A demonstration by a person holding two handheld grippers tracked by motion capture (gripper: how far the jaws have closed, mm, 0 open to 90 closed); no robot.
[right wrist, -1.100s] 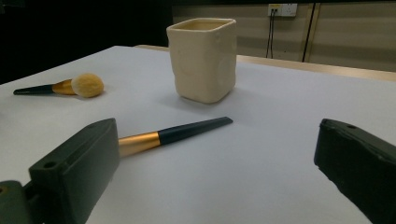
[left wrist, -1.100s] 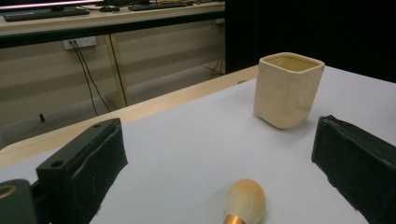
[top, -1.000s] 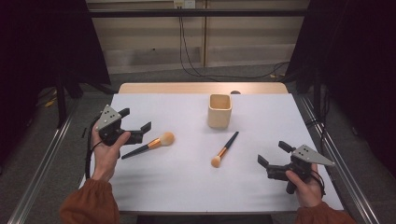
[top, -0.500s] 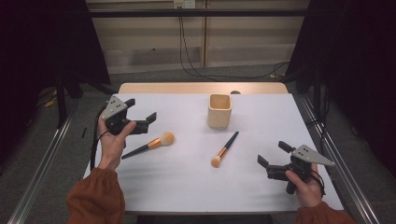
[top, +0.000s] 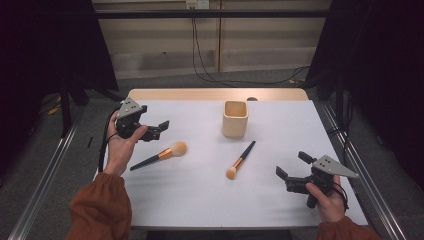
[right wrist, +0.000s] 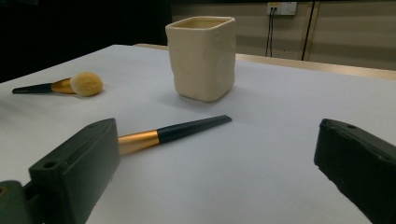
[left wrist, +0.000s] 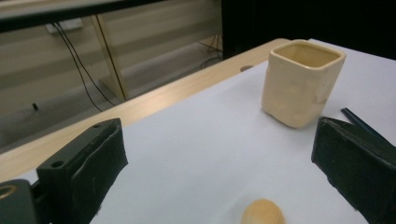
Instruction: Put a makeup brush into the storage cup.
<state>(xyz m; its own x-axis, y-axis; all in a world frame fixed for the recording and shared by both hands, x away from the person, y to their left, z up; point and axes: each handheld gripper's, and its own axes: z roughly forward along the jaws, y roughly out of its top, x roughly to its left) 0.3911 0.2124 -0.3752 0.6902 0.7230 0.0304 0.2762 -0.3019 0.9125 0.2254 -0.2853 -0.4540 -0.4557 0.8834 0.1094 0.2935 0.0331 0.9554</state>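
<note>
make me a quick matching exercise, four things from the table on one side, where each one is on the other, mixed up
Things:
1. cup
2. fluffy brush
3. slim brush
4. right gripper

Places:
a. near the table's left edge, just below the left gripper
b. near right corner of the table
c. centre of the table, in front of the cup
d. far middle of the table

Pairs: 1-d, 2-a, 3-c, 4-b

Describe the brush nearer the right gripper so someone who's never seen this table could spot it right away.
On the white table, find the cream square cup near the far edge. Just in front of it lies the smaller brush, handle tip toward the cup. Unlike the big-headed brush to its left, its head is small.
</note>
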